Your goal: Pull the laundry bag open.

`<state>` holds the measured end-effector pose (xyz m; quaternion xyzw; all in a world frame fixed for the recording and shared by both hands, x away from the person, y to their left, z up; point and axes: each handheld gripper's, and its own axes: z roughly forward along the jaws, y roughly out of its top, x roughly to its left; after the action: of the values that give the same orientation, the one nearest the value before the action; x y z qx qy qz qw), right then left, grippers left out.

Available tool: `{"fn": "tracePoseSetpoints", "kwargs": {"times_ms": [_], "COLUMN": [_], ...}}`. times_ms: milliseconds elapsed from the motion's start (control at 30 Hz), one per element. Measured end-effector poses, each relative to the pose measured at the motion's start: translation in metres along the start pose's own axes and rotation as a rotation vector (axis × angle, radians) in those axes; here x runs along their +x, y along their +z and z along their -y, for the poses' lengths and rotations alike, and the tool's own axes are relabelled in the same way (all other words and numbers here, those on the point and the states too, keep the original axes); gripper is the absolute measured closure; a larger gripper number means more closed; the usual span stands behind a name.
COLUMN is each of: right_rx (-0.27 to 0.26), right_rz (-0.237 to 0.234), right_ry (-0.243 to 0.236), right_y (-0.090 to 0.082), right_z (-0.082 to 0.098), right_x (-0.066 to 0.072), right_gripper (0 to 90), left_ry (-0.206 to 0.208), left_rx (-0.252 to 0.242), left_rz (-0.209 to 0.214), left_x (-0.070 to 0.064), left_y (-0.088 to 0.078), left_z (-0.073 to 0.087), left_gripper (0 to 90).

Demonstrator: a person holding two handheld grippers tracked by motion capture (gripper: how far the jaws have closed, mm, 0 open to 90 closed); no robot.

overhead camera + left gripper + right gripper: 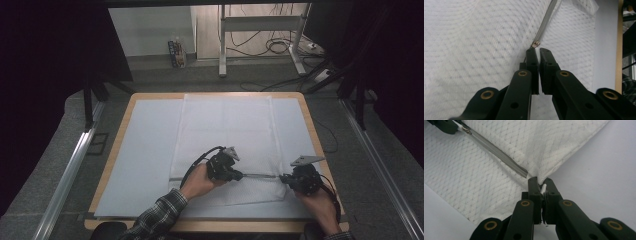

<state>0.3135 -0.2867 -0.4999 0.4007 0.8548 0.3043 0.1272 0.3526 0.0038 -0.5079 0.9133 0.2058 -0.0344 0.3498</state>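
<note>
1. While both grippers are clamped down, the left gripper (239, 175) has its jaws pinched together on the zipper pull (535, 44) end of the white mesh bag (227, 135), and the right gripper (284, 178) is pinched on the bag's corner at the other end of the zipper (260, 175).
2. From the left gripper, the zipper runs off toward 3 o'clock in the high view, stretched straight between the two grippers near the bag's close edge.
3. In the right gripper view the fabric bunches into the jaws, with the grey zipper tape (499, 152) heading off toward 10 o'clock, where the left gripper (459, 128) sits.
4. What could go wrong, I reckon: the pull tab is tiny, so it could slip out if the left hand tugs at an angle. If the right grip lets the corner slide, the mesh would just drag along and pucker instead of the slider travelling.
5. The bag lies flat on a pale mat (145, 150) covering a wood-edged surface (307, 120), sitting around the middle.
6. Farther out: grey floor, a metal stand (260, 22) with loose cables at 12 to 1 o'clock, dark curtains either side.
</note>
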Motion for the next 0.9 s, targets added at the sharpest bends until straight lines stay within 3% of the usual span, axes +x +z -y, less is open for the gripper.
{"fn": "tracePoseSetpoints", "kwargs": {"times_ms": [633, 900], "right_rx": [0.0, -0.004], "right_rz": [0.0, 0.003], "right_ry": [0.006, -0.001], "right_y": [0.0, 0.0], "right_z": [0.0, 0.0], "right_x": [0.0, 0.0], "right_gripper": [86.4, 86.4], "left_ry": [-0.021, -0.083], "left_rx": [-0.007, -0.068], "left_rz": [-0.009, -0.001], "left_x": [0.005, 0.007], "left_y": [-0.017, -0.025], "left_z": [0.015, 0.03], "left_gripper": [87.5, 87.5]}}
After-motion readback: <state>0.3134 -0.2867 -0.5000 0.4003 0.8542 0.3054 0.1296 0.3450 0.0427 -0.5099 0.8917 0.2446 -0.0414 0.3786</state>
